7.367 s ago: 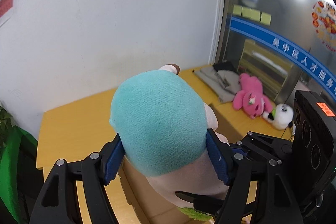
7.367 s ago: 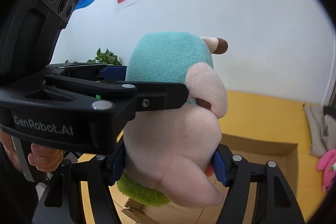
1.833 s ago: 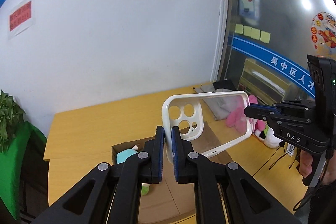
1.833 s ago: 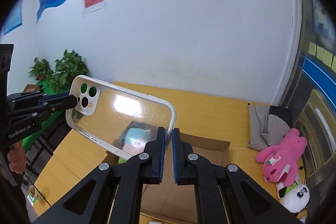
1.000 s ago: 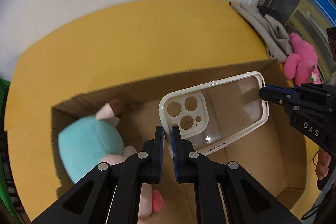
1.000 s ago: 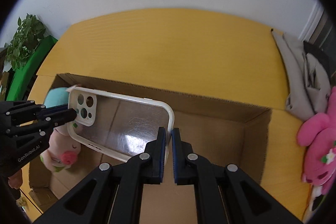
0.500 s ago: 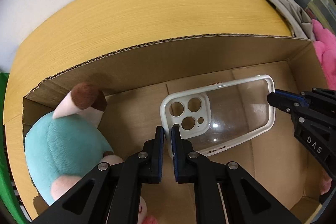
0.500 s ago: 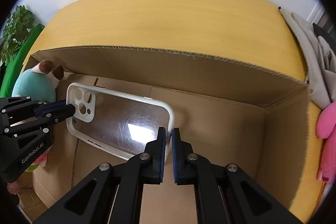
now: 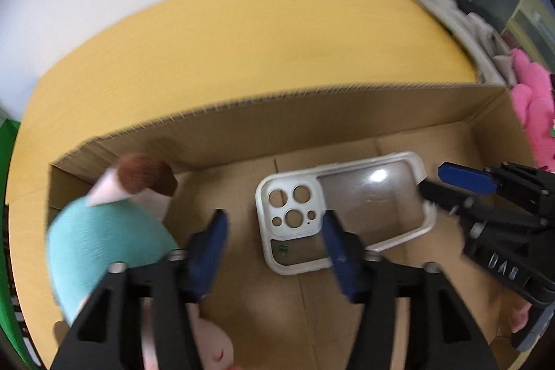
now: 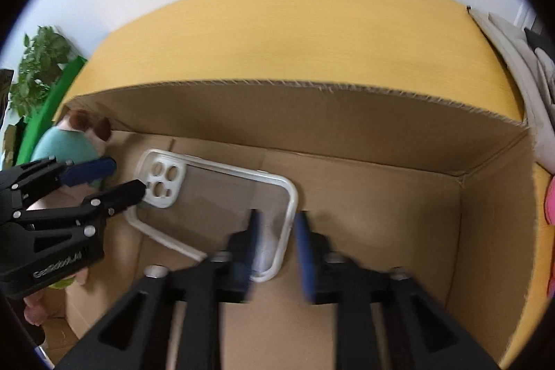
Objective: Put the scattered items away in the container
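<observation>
Lying flat on the cardboard box (image 9: 347,113) floor, the clear phone case (image 9: 343,210) sits beside a teal plush toy (image 9: 104,241) (left end); the left hand-held gripper (image 9: 274,241) gapes apart. Right view: the right hand-held gripper (image 10: 277,245) spreads apart, straddling the case's rim, box on the yellow counter (image 10: 295,33).

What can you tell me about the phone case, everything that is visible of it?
The phone case is a clear plastic shell with a white rim and a white camera block pierced by three big round holes and smaller ones. It is empty. It lies about flat, low in the box, beside the plush, which it does not touch. The left tongs and right tongs are both open; each straddles one end of the case. Whether any finger touches the rim is unclear through the blur.
</observation>
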`<action>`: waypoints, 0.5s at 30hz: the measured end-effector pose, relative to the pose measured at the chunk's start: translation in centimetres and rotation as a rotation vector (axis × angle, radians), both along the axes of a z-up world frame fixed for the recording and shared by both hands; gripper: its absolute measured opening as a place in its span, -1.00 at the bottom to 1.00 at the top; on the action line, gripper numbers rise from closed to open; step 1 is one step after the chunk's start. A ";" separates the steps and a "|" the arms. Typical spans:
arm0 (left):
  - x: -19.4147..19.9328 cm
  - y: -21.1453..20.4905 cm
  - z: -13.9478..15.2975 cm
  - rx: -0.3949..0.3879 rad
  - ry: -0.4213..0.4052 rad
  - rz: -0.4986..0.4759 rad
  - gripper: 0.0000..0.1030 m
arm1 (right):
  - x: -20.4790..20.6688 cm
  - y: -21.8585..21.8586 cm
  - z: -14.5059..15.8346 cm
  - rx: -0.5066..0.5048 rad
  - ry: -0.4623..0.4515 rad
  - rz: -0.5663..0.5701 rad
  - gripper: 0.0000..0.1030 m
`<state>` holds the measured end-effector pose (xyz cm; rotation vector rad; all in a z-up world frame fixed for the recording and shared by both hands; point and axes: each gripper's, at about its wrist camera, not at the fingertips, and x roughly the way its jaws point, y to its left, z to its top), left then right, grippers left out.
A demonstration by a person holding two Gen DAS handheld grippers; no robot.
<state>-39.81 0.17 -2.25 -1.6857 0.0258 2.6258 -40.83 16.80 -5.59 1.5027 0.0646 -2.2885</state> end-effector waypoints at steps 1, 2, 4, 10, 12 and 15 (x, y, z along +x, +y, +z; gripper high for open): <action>0.8 -0.1 0.8 0.009 0.020 -0.002 0.41 | 0.8 0.2 0.8 -0.008 0.025 0.006 0.22; 1.7 -0.2 1.8 0.018 0.042 -0.004 0.46 | 1.3 0.4 1.4 -0.014 0.041 0.013 0.24; 4.3 -0.9 3.8 0.036 0.094 -0.022 0.51 | 3.3 0.9 2.9 -0.038 0.077 0.036 0.25; 13.6 -6.0 5.9 0.067 0.150 -0.004 0.68 | 14.0 4.0 7.0 -0.138 0.170 0.092 0.40; 15.6 -6.9 5.1 0.086 0.129 0.022 0.68 | 16.9 5.0 7.2 -0.145 0.185 0.092 0.40; 20.8 -7.9 3.5 0.077 0.109 0.041 0.68 | 20.5 6.4 6.2 -0.144 0.158 0.070 0.40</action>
